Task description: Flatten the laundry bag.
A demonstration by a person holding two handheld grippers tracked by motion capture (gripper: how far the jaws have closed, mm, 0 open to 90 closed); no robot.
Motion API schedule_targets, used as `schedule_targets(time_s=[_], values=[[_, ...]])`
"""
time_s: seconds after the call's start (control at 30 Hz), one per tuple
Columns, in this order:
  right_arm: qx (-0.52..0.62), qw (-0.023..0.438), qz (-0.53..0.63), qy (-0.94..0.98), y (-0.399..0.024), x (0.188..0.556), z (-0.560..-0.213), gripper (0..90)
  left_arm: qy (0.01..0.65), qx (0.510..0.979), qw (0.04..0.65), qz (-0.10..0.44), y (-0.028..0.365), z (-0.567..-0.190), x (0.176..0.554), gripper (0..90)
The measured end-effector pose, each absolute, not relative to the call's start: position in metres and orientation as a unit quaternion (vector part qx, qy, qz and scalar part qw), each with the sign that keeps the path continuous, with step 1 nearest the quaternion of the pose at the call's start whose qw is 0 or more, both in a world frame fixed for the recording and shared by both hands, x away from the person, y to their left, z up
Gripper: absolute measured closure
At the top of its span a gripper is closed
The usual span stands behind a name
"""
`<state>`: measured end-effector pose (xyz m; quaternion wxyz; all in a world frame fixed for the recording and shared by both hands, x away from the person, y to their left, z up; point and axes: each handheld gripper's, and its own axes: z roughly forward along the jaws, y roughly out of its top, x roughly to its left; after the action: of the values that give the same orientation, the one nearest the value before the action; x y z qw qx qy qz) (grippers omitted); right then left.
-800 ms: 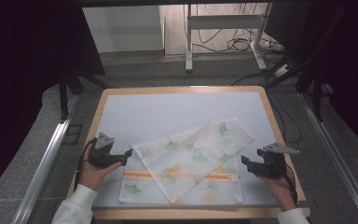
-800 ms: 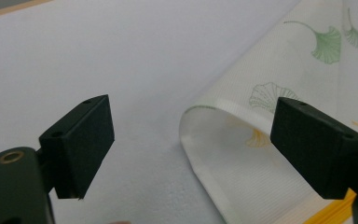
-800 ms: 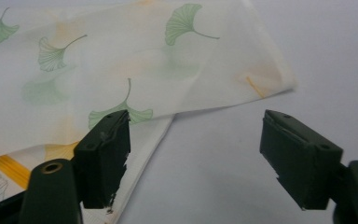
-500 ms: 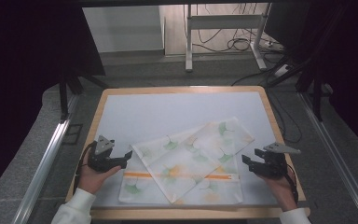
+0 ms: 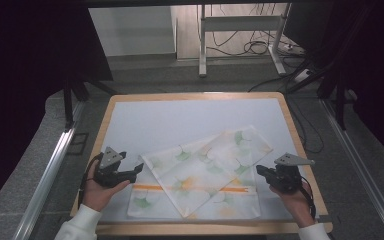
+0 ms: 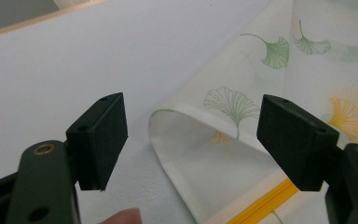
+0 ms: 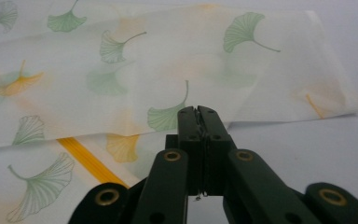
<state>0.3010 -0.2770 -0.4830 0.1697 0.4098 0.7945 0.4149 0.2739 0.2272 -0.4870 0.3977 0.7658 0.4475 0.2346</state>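
A white cloth (image 5: 205, 175) printed with green and orange ginkgo leaves and an orange stripe lies folded slantwise on the white table top (image 5: 180, 120). My left gripper (image 5: 139, 170) stands open just left of the cloth's folded left corner. In the left gripper view the gripper (image 6: 193, 112) has its jaws wide apart, and the rounded fold of the cloth (image 6: 186, 140) lies on the table between and beyond them, untouched. My right gripper (image 5: 259, 171) sits at the cloth's right edge. In the right gripper view the gripper (image 7: 199, 112) is shut, pointing at the cloth (image 7: 144, 60), with nothing between the pads.
The table has a wooden rim (image 5: 300, 145). Metal rails (image 5: 45, 175) run along both sides. Beyond the far edge stand a metal frame's legs (image 5: 202, 45) and loose cables (image 5: 260, 47) on the floor. The far half of the table top is bare.
The left hand with its gripper has drifted slightly toward the near edge. The right gripper and the cloth have stayed in place.
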Motion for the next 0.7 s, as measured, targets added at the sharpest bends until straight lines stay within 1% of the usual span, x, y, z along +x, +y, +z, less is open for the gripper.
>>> schedule_targets(time_s=[0.2, 0.4, 0.53, 0.7], values=[[0.401, 0.162, 0.415, 0.8, -0.272, 0.291, -0.483, 89.4, 0.441, 0.771, 0.4, 0.224, 0.222, -0.484, 0.276, 25.0], [0.386, 0.159, 0.408, 0.812, -0.264, 0.276, -0.484, 89.3, 0.411, 0.793, 0.395, 0.214, 0.201, -0.483, 0.278, 25.2], [0.379, 0.137, 0.41, 0.818, -0.26, 0.267, -0.486, 89.4, 0.399, 0.8, 0.399, 0.203, 0.191, -0.483, 0.276, 24.8], [0.362, 0.119, 0.404, 0.832, -0.249, 0.269, -0.49, 89.4, 0.394, 0.804, 0.398, 0.2, 0.184, -0.484, 0.274, 23.8]])
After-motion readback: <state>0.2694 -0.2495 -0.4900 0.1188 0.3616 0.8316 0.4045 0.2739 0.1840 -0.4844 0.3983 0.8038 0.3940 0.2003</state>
